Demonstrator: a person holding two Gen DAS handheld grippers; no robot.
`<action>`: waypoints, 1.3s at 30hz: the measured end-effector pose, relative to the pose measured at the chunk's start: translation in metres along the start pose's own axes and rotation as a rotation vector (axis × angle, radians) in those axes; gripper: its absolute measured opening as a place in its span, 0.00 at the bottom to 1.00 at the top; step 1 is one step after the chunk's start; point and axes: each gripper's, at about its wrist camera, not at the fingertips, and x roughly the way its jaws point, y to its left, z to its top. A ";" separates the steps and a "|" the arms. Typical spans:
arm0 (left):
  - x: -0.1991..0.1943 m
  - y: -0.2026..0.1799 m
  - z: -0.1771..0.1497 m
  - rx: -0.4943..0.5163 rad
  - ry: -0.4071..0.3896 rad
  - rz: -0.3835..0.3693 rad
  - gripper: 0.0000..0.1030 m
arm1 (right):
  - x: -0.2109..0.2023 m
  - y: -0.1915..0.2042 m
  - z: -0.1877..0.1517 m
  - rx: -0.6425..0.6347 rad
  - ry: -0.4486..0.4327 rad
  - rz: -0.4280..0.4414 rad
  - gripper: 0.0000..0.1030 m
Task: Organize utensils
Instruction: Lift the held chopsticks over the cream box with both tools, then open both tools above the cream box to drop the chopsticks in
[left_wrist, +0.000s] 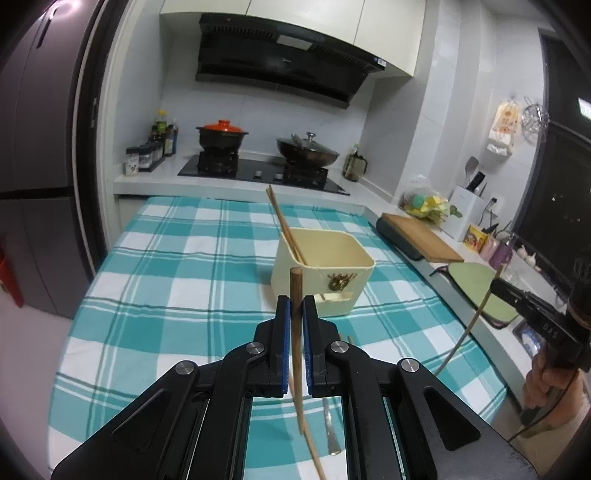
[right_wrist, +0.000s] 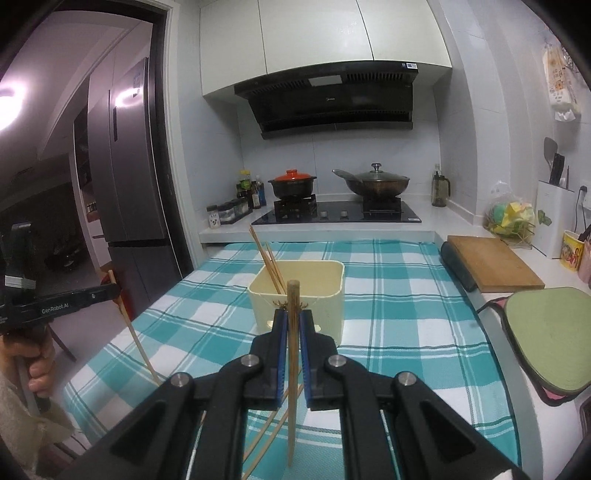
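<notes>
My left gripper (left_wrist: 295, 301) is shut on a dark wooden chopstick (left_wrist: 295, 282) that stands upright between the blue pads, just in front of the cream utensil box (left_wrist: 325, 269). Two chopsticks (left_wrist: 284, 225) lean in the box's far left corner. My right gripper (right_wrist: 293, 314) is shut on a pale bamboo chopstick (right_wrist: 293, 295), also upright and short of the same box (right_wrist: 299, 295). Each view catches the other gripper from the side: the right gripper (left_wrist: 498, 286) and the left gripper (right_wrist: 112, 290), each held by a hand. More chopsticks (right_wrist: 266, 435) and a metal utensil handle (left_wrist: 330, 428) lie on the checked cloth (left_wrist: 177, 266).
Behind the table is a gas hob (right_wrist: 336, 214) with an orange-lidded pot (right_wrist: 293, 182) and a lidded wok (right_wrist: 373, 182). Spice jars (right_wrist: 229, 212) stand to its left. A wooden cutting board (right_wrist: 491, 262) and a green mat (right_wrist: 550, 332) lie on the counter to the right. A fridge (right_wrist: 129, 177) stands on the left.
</notes>
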 end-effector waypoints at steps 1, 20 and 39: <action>-0.002 -0.001 0.002 0.000 -0.006 -0.004 0.05 | 0.001 0.001 0.000 -0.001 -0.001 0.000 0.07; 0.005 -0.005 0.128 0.002 -0.178 -0.035 0.04 | 0.044 -0.009 0.090 -0.076 -0.062 0.007 0.07; 0.209 -0.026 0.147 0.001 0.077 0.008 0.04 | 0.220 -0.024 0.129 -0.128 0.053 0.030 0.07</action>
